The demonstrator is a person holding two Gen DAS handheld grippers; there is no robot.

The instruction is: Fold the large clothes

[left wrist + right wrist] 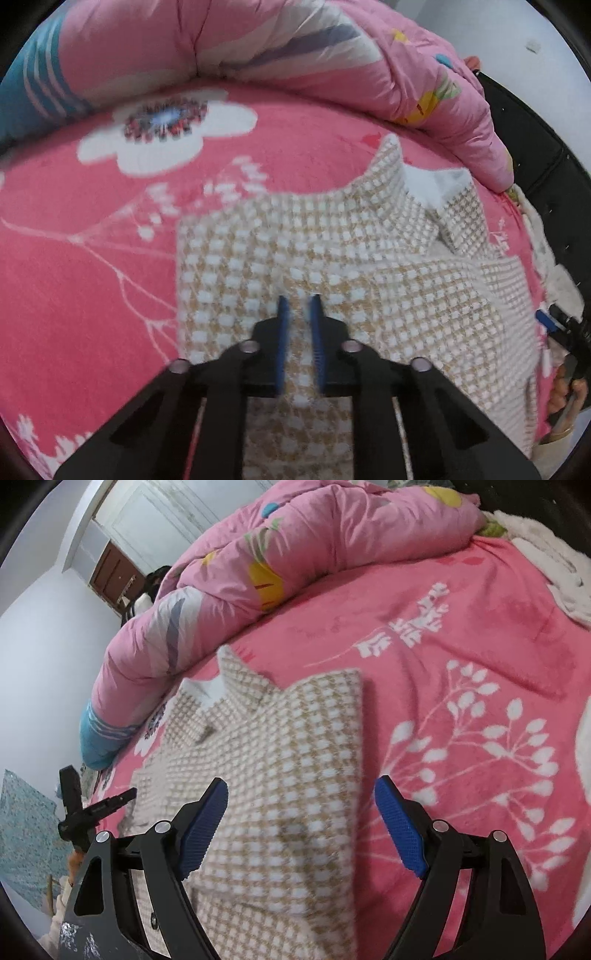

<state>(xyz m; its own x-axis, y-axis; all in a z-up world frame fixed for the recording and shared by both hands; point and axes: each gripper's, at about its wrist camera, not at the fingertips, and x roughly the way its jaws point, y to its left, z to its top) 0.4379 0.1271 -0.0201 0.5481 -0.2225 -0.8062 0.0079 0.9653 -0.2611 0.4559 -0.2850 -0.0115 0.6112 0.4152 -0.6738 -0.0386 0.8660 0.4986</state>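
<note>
A beige-and-white checked garment [369,266] lies partly folded on the bed, its collar toward the far side. In the left wrist view my left gripper [298,299] is shut on the garment, with a ridge of the cloth pinched between its blue pads. In the right wrist view my right gripper [301,788] stands open just over a folded-over flap of the same garment [295,746]; its pads do not press the cloth. The left gripper [96,808] shows at the garment's left edge, and the right gripper [554,325] at its right edge.
The garment rests on a pink-red blanket with white flowers [480,627] that covers the bed. A bunched pink quilt [295,546] runs along the far side. White fluffy cloth [554,554] lies at the far right corner. A brown door [114,576] stands beyond.
</note>
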